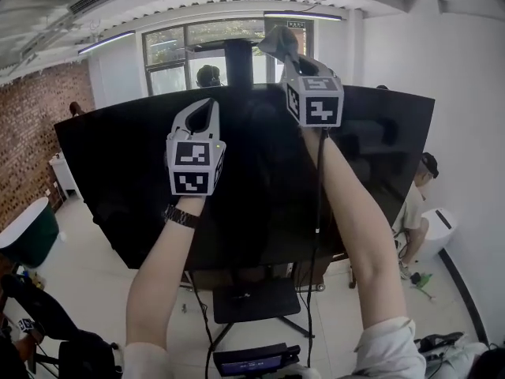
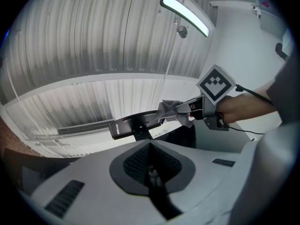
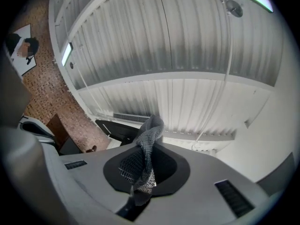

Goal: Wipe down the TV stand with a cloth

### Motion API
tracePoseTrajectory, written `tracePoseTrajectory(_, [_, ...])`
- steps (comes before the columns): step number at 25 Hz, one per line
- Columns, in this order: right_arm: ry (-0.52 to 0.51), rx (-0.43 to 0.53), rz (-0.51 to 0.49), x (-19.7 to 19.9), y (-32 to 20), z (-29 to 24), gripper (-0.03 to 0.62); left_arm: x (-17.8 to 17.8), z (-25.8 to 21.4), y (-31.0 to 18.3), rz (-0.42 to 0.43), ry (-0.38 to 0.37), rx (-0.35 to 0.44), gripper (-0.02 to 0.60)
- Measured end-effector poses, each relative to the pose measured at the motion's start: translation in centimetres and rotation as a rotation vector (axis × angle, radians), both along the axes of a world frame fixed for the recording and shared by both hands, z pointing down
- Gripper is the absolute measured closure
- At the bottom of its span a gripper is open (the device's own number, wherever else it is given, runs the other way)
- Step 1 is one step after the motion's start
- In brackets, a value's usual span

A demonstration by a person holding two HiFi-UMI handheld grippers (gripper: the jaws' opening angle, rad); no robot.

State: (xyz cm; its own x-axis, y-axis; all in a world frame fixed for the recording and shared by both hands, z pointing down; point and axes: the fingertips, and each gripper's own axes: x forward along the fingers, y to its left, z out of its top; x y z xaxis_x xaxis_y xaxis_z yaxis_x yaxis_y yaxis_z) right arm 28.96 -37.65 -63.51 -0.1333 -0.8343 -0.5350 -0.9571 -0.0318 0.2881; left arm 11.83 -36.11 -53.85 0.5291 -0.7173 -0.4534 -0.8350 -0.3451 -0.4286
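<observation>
The pale floor (image 1: 87, 283) carries the black stand (image 1: 256, 302), whose thin legs spread out on it. At the right a small green thing (image 1: 420, 279) lies on the floor, near the feet of a seated person (image 1: 414, 212). At far left stands a dark green round tub (image 1: 30, 231) with a pale rim.

Open workspace or studio interior: exposed brick wall (image 1: 31, 125), corrugated white ceiling (image 3: 187, 55) with strip lights (image 2: 185, 14), large standing screen (image 1: 252, 180).

A brick wall (image 1: 31, 129) stands left, windows (image 1: 170, 47) behind, a lit ceiling lamp (image 2: 185, 14) overhead.
</observation>
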Motion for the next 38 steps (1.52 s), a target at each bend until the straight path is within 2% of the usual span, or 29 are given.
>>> tracePoseTrajectory(2, [-0.028,0.009,0.036,2.7,1.6,0.7,0.569,0.9,1.2,0.3,0.024,-0.007,-0.018,0.561])
tracePoseTrajectory(4, [-0.028,0.023,0.03,3.2,3.6,2.4,0.569,1.0,2.8,0.9,0.043,-0.013,-0.041,0.561])
tracePoseTrajectory(6, [-0.002,0.036,-0.019,1.4,5.4,5.9,0.569,0.3,5.3,1.5,0.061,0.0,-0.078,0.561])
tracePoseTrajectory(8, [0.016,0.026,-0.075,-1.0,6.7,11.8,0.569,-1.1,9.3,2.0,0.058,0.008,-0.101,0.561])
tracePoseTrajectory(10, [-0.007,-0.029,-0.12,-2.7,7.2,20.0,0.569,-2.6,15.5,2.4,0.033,-0.005,-0.146,0.561])
tracePoseTrajectory(13, [-0.056,-0.151,-0.167,-5.9,6.9,33.2,0.569,-5.0,26.9,2.6,0.009,-0.005,-0.286,0.561])
tracePoseTrajectory(16, [-0.069,-0.235,-0.215,-9.9,5.7,44.4,0.569,-7.4,37.1,2.0,-0.018,-0.001,-0.366,0.561])
tracePoseTrajectory(21, [-0.106,-0.288,-0.277,-13.3,4.5,62.5,0.569,-9.2,56.5,0.3,-0.038,0.007,-0.471,0.561])
tracePoseTrajectory(24, [-0.093,-0.29,-0.308,-15.3,2.8,72.6,0.569,-9.2,67.7,-0.6,-0.004,0.027,-0.517,0.561])
tracePoseTrajectory(29, [-0.016,-0.257,-0.332,-19.5,-2.9,84.9,0.569,-10.4,81.5,-2.3,0.028,0.07,-0.5,0.552])
tracePoseTrajectory(30, [-0.001,-0.256,-0.333,-20.1,-4.2,86.7,0.569,-10.7,83.8,-2.6,0.037,0.079,-0.5,0.497])
tracePoseTrajectory(32, [0.015,-0.265,-0.333,-20.9,-6.9,89.9,0.569,-11.3,88.1,-2.8,0.046,0.086,-0.5,0.492])
tracePoseTrajectory(35, [0.044,-0.323,-0.313,-21.7,-11.3,95.0,0.569,-12.3,93.0,-2.7,0.036,0.076,-0.489,0.49])
tracePoseTrajectory(38, [0.066,-0.453,-0.272,-21.6,-14.9,101.2,0.569,-13.4,96.4,-1.9,0.027,0.065,-0.48,0.486])
